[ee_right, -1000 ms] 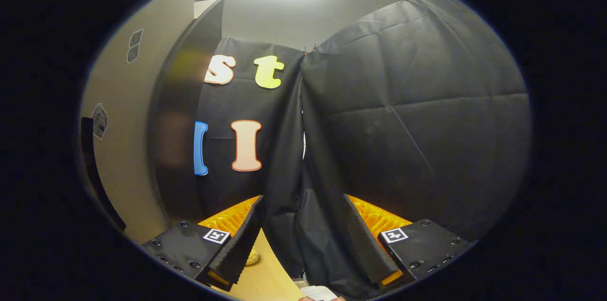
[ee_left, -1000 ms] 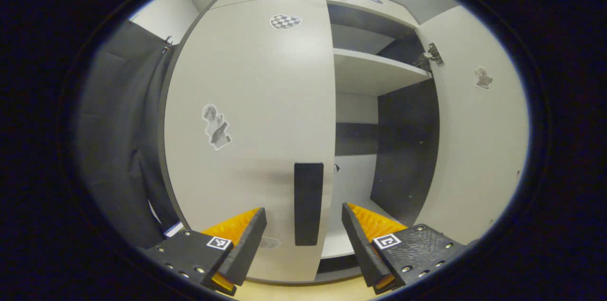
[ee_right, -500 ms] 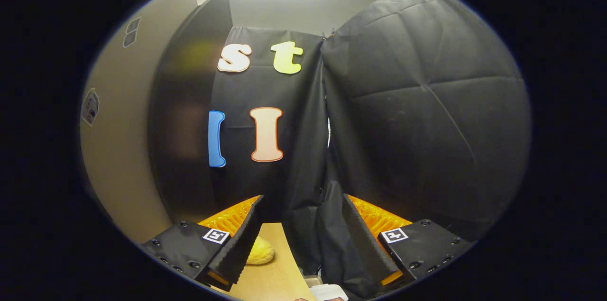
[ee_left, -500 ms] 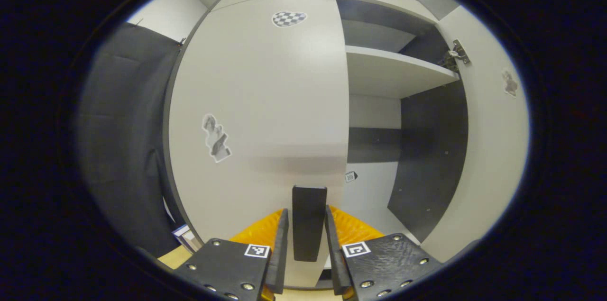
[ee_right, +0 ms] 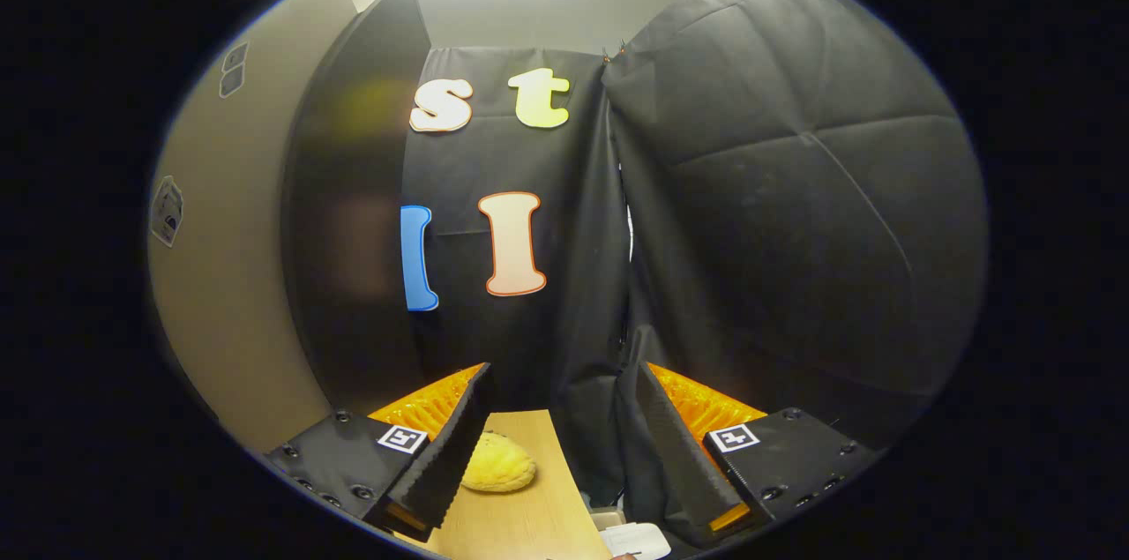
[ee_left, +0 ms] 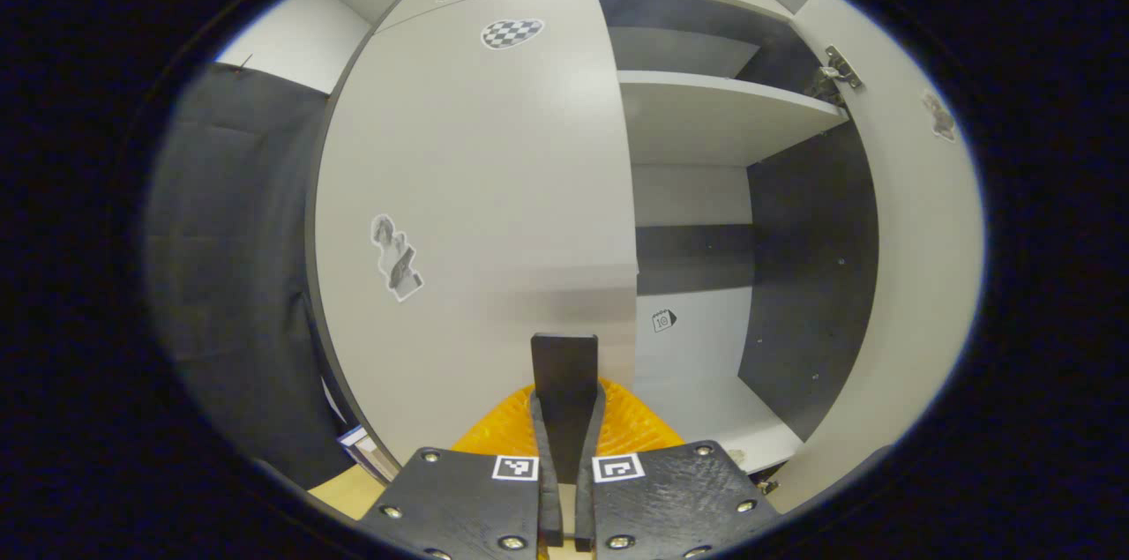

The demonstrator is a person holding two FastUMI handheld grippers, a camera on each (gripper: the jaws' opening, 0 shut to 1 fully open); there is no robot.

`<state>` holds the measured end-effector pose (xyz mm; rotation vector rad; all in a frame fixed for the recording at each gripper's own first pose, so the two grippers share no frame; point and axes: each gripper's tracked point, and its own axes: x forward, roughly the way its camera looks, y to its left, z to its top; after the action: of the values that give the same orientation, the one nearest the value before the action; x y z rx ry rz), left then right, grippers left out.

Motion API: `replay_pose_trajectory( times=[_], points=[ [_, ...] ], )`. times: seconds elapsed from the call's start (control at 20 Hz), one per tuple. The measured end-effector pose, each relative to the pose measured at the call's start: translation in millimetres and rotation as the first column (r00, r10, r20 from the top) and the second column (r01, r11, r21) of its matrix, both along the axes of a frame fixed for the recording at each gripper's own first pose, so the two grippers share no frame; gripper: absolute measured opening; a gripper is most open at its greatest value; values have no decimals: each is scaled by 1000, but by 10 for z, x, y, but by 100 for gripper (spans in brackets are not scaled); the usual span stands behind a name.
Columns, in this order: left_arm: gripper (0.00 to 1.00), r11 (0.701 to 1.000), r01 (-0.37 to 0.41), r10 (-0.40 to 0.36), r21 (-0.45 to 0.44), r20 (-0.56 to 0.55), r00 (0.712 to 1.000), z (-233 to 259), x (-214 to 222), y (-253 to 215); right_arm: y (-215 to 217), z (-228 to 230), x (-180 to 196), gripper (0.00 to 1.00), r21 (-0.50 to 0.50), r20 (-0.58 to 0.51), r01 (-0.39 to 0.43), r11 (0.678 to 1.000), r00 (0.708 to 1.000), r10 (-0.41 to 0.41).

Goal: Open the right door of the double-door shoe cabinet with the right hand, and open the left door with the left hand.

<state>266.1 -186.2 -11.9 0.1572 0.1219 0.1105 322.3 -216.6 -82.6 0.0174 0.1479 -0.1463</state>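
In the left gripper view the shoe cabinet's pale left door (ee_left: 476, 190) stands closed, with a dark upright handle (ee_left: 564, 370) near its right edge. My left gripper (ee_left: 564, 454) is shut on that handle, both fingers pressed against its sides. The right door (ee_left: 917, 278) stands swung open, showing a shelf (ee_left: 714, 115) and the dark inner wall (ee_left: 807, 278). In the right gripper view my right gripper (ee_right: 560, 419) is open with nothing between its fingers, facing the black cloth wall (ee_right: 776, 216). The open right door (ee_right: 229, 278) rises at that view's left, its dark edge (ee_right: 344, 216) toward me.
A wooden surface (ee_right: 520, 507) lies below the right gripper with a yellow lumpy object (ee_right: 498, 465) on it. A white item (ee_right: 639, 540) lies at the bottom. Black cloth (ee_left: 229, 278) hangs left of the cabinet. Stickers (ee_left: 395, 258) mark the left door.
My left gripper closed from open onto the left door's handle and moved in close. The right gripper drifted away from the right door, bringing the wooden surface and yellow object into sight.
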Motion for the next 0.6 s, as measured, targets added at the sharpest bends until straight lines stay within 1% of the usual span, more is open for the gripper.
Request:
replay_pose_trajectory(
  times=[0.15, 0.2, 0.25, 0.3, 0.35, 0.4, 0.5, 0.55, 0.6],
  points=[
    [7, 1000, 11, -11, -6, 2, 1000, 1, -4, 0, 68, -48, -33, 96, 30, -17, 1, 1000, 1000, 0],
    [7, 1000, 13, -13, -4, 1, 1000, -1, -16, -4, 86, -56, -53, 100, 35, -21, 4, 999, 1000, -3],
    [9, 1000, 15, -15, -4, 3, 1000, -1, -19, -1, 114, -42, -80, 97, 38, -21, 6, 999, 1000, -5],
    [8, 1000, 23, -23, -3, 8, 1000, -1, -28, -1, 128, -30, -115, 99, 37, -18, 11, 999, 1000, -11],
    [9, 999, 37, -37, -6, 12, 999, 2, -44, 5, 145, 0, -145, 99, 35, -20, 19, 999, 1000, -19],
    [9, 999, 51, -50, -20, 17, 999, -4, -72, 12, 166, 18, -182, 96, 34, -22, 24, 999, 999, -23],
    [7, 996, 85, -83, -39, 29, 996, -18, -138, 20, 236, 97, -286, 96, 22, -17, 34, 999, 999, -34],
    [7, 993, 108, -107, -40, 33, 994, -23, -175, 27, 291, 157, -330, 99, 13, -10, 40, 999, 999, -40],
    [9, 990, 134, -133, -44, 37, 990, -44, -207, 39, 355, 212, -379, 99, -3, -1, 43, 999, 999, -43]
  ],
)
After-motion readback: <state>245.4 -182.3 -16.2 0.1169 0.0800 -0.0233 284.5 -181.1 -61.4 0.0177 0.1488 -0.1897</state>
